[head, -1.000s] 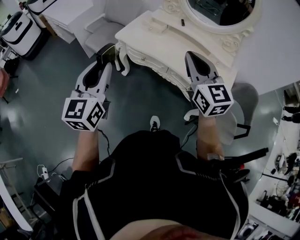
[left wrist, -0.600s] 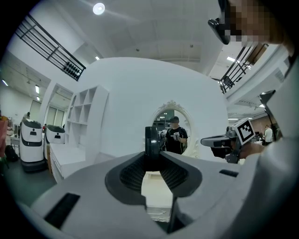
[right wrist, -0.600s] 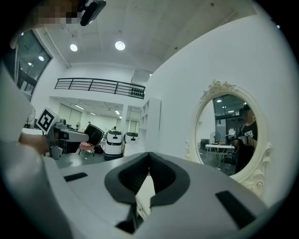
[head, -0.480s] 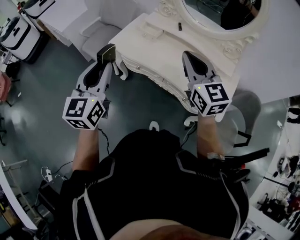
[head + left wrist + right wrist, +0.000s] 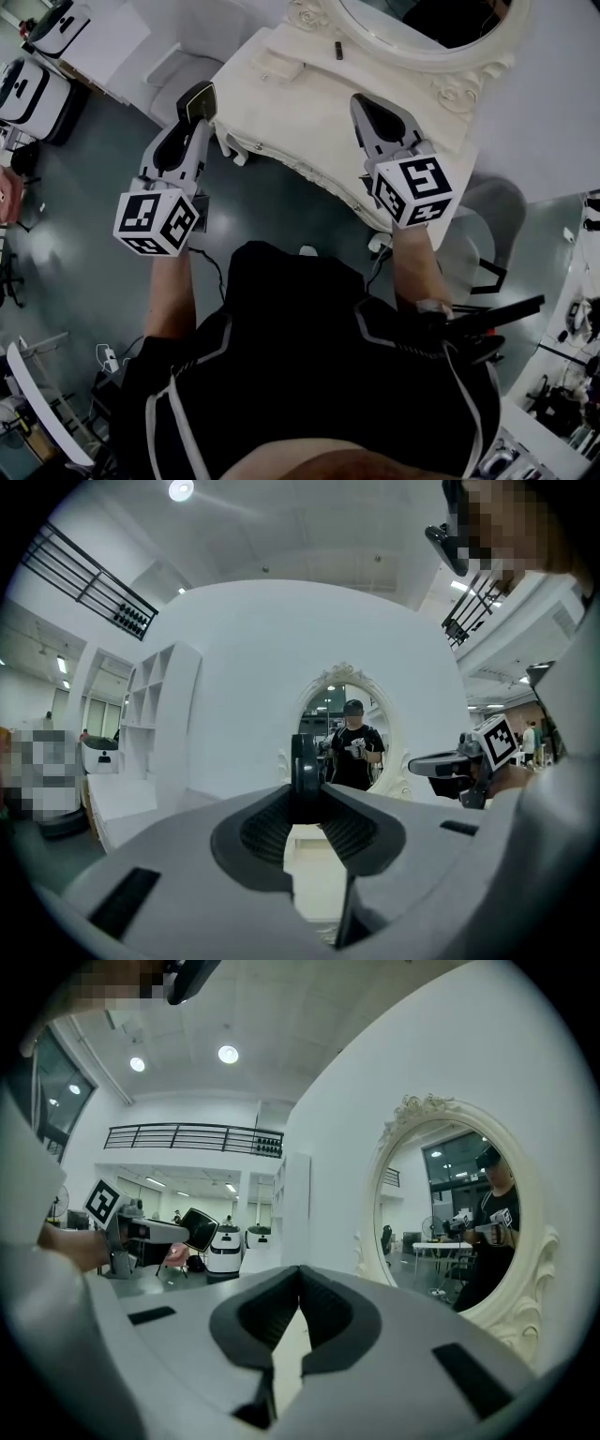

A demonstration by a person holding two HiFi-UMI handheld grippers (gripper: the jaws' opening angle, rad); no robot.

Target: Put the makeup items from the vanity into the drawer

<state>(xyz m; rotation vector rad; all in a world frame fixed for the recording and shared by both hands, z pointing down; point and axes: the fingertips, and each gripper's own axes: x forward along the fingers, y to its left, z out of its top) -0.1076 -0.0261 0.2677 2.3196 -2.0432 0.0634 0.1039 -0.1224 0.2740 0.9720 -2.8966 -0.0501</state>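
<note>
The white vanity (image 5: 302,120) with its oval mirror (image 5: 412,28) stands ahead of me. On its top lie a small dark stick (image 5: 338,51) and a flat cream box (image 5: 281,64). My left gripper (image 5: 199,103) hovers off the vanity's left corner, shut on a flat dark compact (image 5: 306,766) that stands on edge between the pads. In the right gripper view the compact (image 5: 199,1229) shows as a dark square. My right gripper (image 5: 367,108) hangs over the vanity's front edge, its jaws shut with nothing between them (image 5: 300,1277).
A white armchair (image 5: 173,70) stands left of the vanity. A grey chair (image 5: 487,206) is at the right, beside my right arm. White machines (image 5: 28,84) stand at the far left on the dark grey floor. Cables and clutter lie at the lower corners.
Both grippers have moved forward and up in the head view, closer to the vanity. The left one keeps the compact. The right jaws stay shut.
</note>
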